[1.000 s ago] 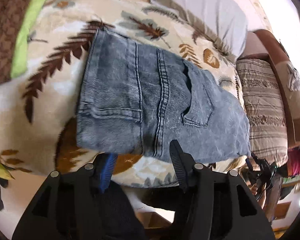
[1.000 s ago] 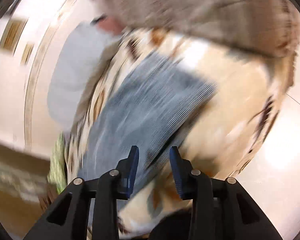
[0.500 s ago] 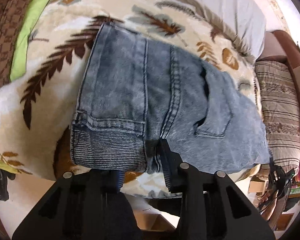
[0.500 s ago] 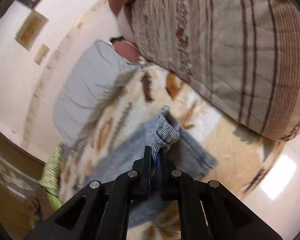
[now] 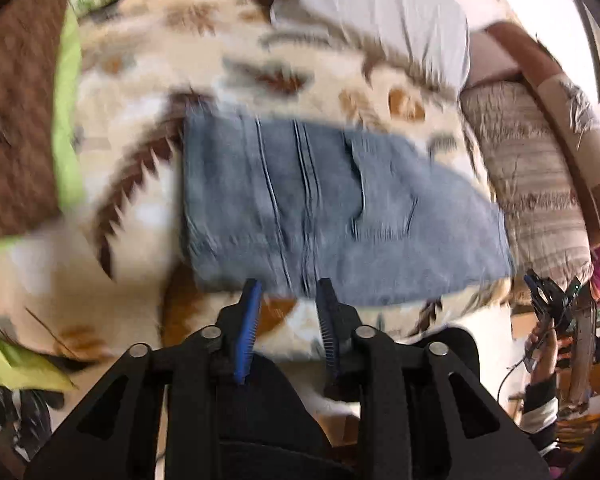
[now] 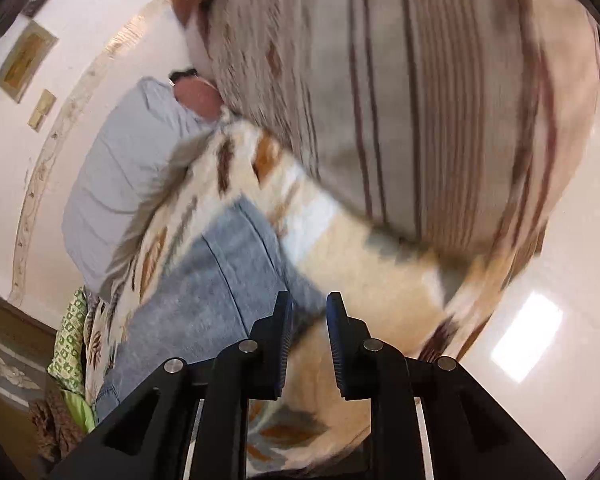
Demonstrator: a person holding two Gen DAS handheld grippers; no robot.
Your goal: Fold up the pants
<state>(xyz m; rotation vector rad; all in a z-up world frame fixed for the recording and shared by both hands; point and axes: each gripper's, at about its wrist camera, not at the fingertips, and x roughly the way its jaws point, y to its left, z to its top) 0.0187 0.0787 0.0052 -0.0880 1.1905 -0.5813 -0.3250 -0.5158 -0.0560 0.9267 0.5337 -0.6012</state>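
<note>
The folded grey-blue jeans lie flat on the leaf-patterned blanket, back pocket up. My left gripper hovers just short of the jeans' near edge. Its jaws are opening, and nothing is between the blue pads. In the right wrist view the jeans run away to the left. My right gripper sits at their near corner, and its jaws are opening too. The denim passes behind the left finger, and the gap holds only blanket. Both views are blurred by motion.
A striped beige cushion looms over the right gripper, the same cushion lying right of the jeans. A pale grey pillow lies at the far end. A brown cover and green cloth are on the left.
Half a second ago both grippers were shut on the jeans' near edge, the right one lifting a corner. Now both have let go and drawn back upward, and the jeans lie flat.
</note>
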